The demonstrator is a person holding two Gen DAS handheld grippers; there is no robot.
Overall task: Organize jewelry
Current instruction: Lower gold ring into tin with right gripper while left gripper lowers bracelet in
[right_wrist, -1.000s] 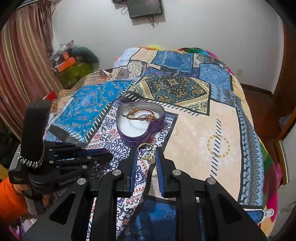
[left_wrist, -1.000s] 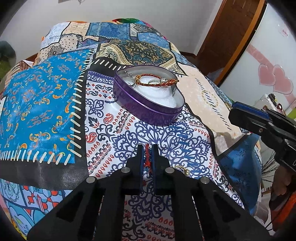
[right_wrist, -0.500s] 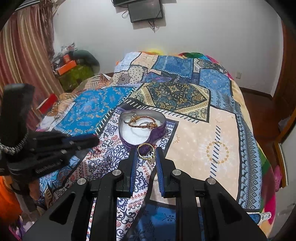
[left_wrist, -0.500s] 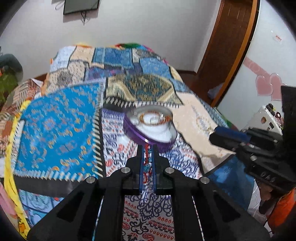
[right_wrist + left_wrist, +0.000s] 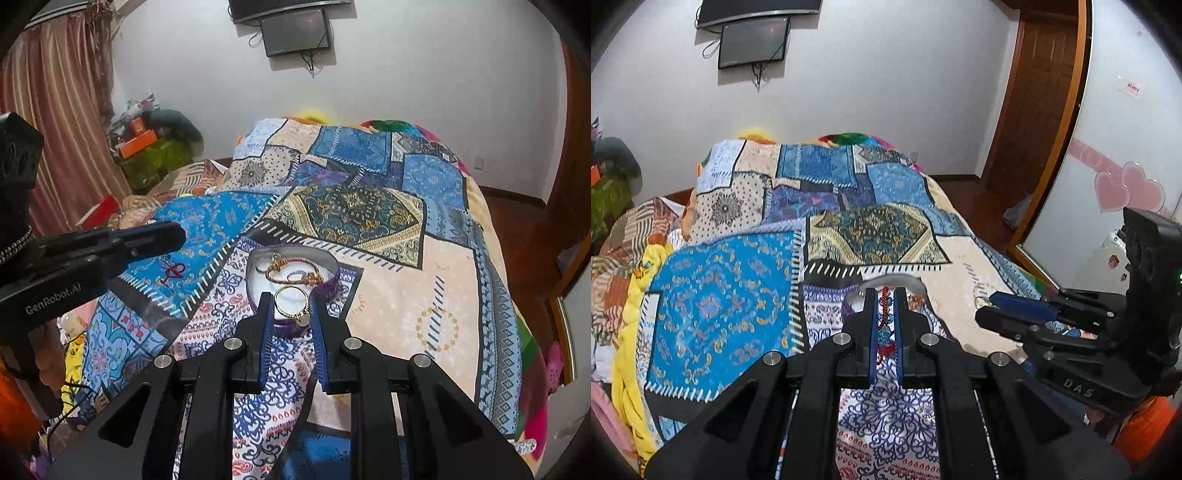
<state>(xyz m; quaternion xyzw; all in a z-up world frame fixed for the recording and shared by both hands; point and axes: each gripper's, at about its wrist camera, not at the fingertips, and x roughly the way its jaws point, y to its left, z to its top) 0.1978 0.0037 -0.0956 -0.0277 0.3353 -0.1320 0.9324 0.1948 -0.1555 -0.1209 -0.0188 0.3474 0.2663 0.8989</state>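
Observation:
My left gripper [image 5: 885, 292] is shut on a red beaded bracelet [image 5: 884, 325] with teal beads, lifted above the quilt. From the right wrist view, the left gripper [image 5: 180, 234] hovers at the left with the red bracelet [image 5: 171, 271] dangling under it. The purple heart-shaped tin [image 5: 255, 291] lies on the bed with a gold-and-red braided bracelet [image 5: 291, 266] inside. In the left wrist view my fingers mostly hide the tin [image 5: 912, 282]. My right gripper [image 5: 291, 298] is shut on a thin gold bangle [image 5: 286, 312] just in front of the tin. It also shows as the right gripper [image 5: 984, 310].
A patchwork quilt [image 5: 406, 295] covers the bed. A dark screen [image 5: 295, 31] hangs on the far wall. Striped curtains [image 5: 62, 110] and cluttered boxes [image 5: 147, 147] stand left. A wooden door [image 5: 1034, 110] and a cupboard with pink hearts [image 5: 1130, 192] are right.
My left gripper has risen off the quilt with the red bracelet and tilted up, so the tin has slid behind its fingers. The right gripper stays near the tin with the bangle.

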